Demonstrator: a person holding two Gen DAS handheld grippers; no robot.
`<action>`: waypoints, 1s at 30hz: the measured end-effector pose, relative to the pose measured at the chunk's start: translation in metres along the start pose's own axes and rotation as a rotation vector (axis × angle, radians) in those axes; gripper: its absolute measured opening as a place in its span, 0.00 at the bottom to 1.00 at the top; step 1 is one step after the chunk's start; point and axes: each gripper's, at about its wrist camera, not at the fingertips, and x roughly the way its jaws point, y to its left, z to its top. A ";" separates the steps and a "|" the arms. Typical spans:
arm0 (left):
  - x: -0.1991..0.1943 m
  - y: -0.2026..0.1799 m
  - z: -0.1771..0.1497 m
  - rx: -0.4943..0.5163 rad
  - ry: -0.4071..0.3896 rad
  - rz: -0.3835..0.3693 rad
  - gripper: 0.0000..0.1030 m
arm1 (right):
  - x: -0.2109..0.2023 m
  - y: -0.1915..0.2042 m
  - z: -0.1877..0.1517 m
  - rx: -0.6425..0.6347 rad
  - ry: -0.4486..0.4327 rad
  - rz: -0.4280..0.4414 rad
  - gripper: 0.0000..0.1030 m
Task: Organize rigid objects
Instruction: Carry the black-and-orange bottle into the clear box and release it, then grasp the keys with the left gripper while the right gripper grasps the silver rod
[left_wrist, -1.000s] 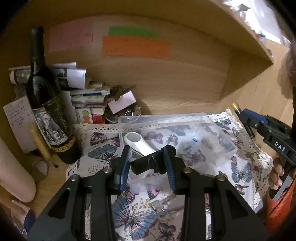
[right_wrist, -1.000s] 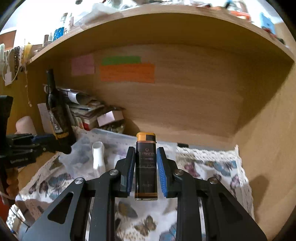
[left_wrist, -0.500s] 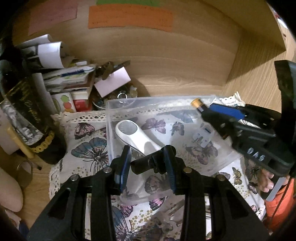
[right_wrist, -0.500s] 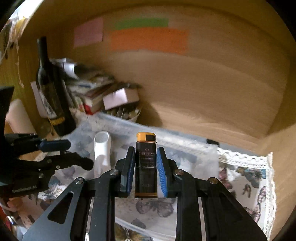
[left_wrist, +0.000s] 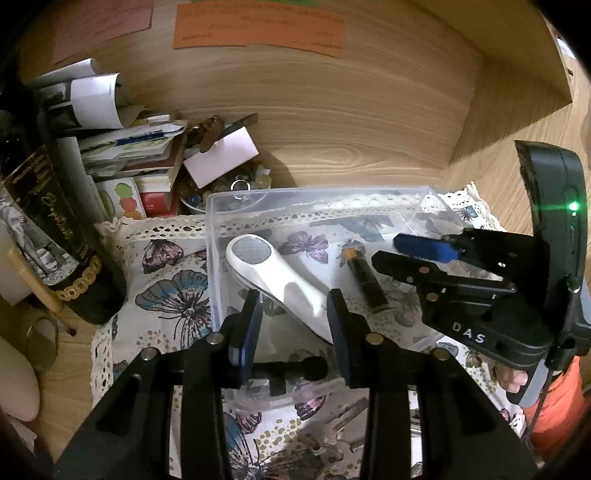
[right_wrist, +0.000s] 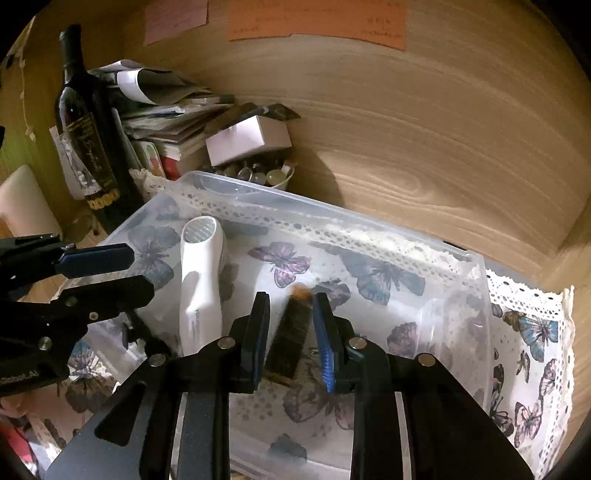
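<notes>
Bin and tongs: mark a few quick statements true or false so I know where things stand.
1. The white tool lies inside the bin. True.
2. The right tongs are shut on the lighter. False: they are open, and the lighter is loose in the bin.
3. The bottle stands inside the bin. False: it stands upright outside, beside it.
4. The left tongs are open. True.
5. The bin sits on a butterfly cloth. True.
</notes>
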 end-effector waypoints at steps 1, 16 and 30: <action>-0.003 0.000 0.000 -0.002 -0.004 0.000 0.35 | -0.004 0.000 0.000 0.004 -0.010 -0.004 0.30; -0.077 0.000 -0.012 -0.022 -0.137 0.071 0.84 | -0.099 0.006 -0.014 -0.004 -0.212 -0.044 0.55; -0.064 0.001 -0.075 -0.041 0.022 0.082 0.85 | -0.110 0.024 -0.086 0.007 -0.131 -0.021 0.55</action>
